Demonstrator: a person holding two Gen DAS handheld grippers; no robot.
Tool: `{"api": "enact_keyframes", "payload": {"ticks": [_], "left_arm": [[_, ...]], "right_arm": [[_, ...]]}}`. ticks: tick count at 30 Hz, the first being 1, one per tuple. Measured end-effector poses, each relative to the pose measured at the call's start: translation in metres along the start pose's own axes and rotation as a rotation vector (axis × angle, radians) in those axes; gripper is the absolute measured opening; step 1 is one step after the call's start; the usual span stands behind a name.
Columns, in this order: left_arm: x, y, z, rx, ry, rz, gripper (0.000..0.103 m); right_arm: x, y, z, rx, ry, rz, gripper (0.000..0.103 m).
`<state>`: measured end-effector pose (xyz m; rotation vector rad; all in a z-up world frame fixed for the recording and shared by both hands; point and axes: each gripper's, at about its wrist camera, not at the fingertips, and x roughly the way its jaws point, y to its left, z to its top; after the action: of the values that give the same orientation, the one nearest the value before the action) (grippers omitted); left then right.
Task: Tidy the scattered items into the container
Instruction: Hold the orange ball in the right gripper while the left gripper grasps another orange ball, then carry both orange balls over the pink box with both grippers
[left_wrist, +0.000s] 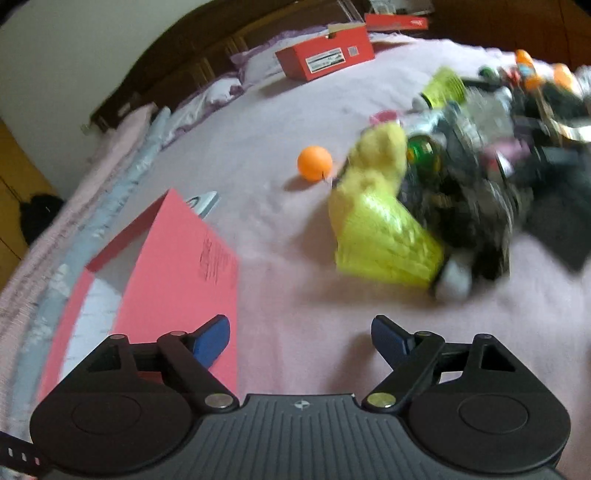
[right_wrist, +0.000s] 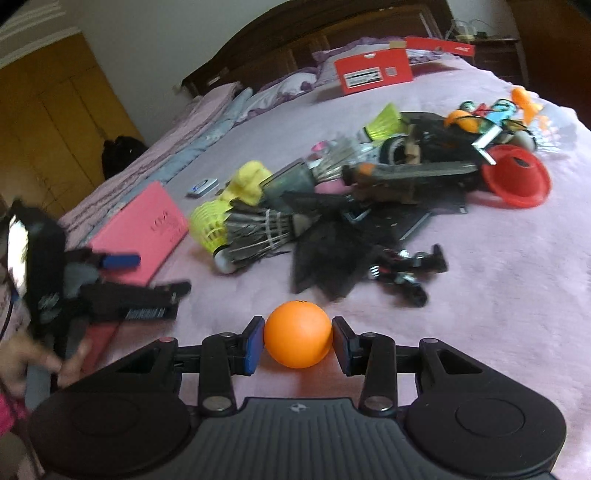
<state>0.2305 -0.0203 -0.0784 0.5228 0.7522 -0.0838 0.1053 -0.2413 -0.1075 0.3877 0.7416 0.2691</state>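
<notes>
Now the right claw (right_wrist: 297, 345) has an orange ball (right_wrist: 297, 334) between its blue pads.
Its fingers touch the ball on both sides, above the bed (right_wrist: 498, 280); the left claw (left_wrist: 300, 339) gapes wide, holding nothing, with the pink box (left_wrist: 177, 266) just ahead-left.

Setting: home bedroom. Evidence:
- Bed (right_wrist: 480, 295) with pink fleecy cover, taking up most of both views.
- Dark wooden headboard (right_wrist: 295, 44) at the far end, against a pale wall (right_wrist: 155, 48).
- Pillows (left_wrist: 258, 66) in purple-trimmed cases below the headboard.
- Folded blankets (right_wrist: 207, 125) along the bed's left edge.
- Yellow wooden wardrobe (right_wrist: 55, 122) on the left.
- Dark nightstand (right_wrist: 495, 55) beside the headboard, right.
- Red shoebox (right_wrist: 373, 72) by the pillows.
- Household clutter: heap (right_wrist: 351, 206) of shuttlecocks, balls and toys mid-bed.
</notes>
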Motion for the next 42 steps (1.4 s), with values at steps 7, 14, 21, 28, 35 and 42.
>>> {"api": "enact_keyframes", "payload": {"ticks": [7, 14, 21, 28, 35, 42], "left_arm": [[0.023, 0.028, 0.074, -0.208, -0.051, -0.061, 0.099], [0.070, 0.059, 0.138, -0.334, -0.021, -0.133, 0.095], [0.152, 0.043, 0.160, -0.334, 0.187, -0.178, 0.078], [0.171, 0.040, 0.149, -0.407, 0.262, -0.271, 0.040], [0.151, 0.046, 0.140, -0.414, 0.203, -0.294, 0.040], [0.067, 0.048, 0.121, -0.368, 0.099, -0.307, 0.040]], "right_arm": [[0.006, 0.000, -0.003, -0.002, 0.009, -0.001, 0.042], [0.010, -0.001, -0.006, -0.005, 0.009, 0.007, 0.042], [0.015, -0.001, -0.005, 0.002, 0.003, 0.011, 0.042], [0.016, -0.005, -0.001, 0.033, 0.009, 0.029, 0.042], [0.017, -0.003, -0.002, 0.031, 0.005, 0.024, 0.042], [0.009, 0.002, 0.001, 0.031, 0.000, 0.020, 0.042]]}}
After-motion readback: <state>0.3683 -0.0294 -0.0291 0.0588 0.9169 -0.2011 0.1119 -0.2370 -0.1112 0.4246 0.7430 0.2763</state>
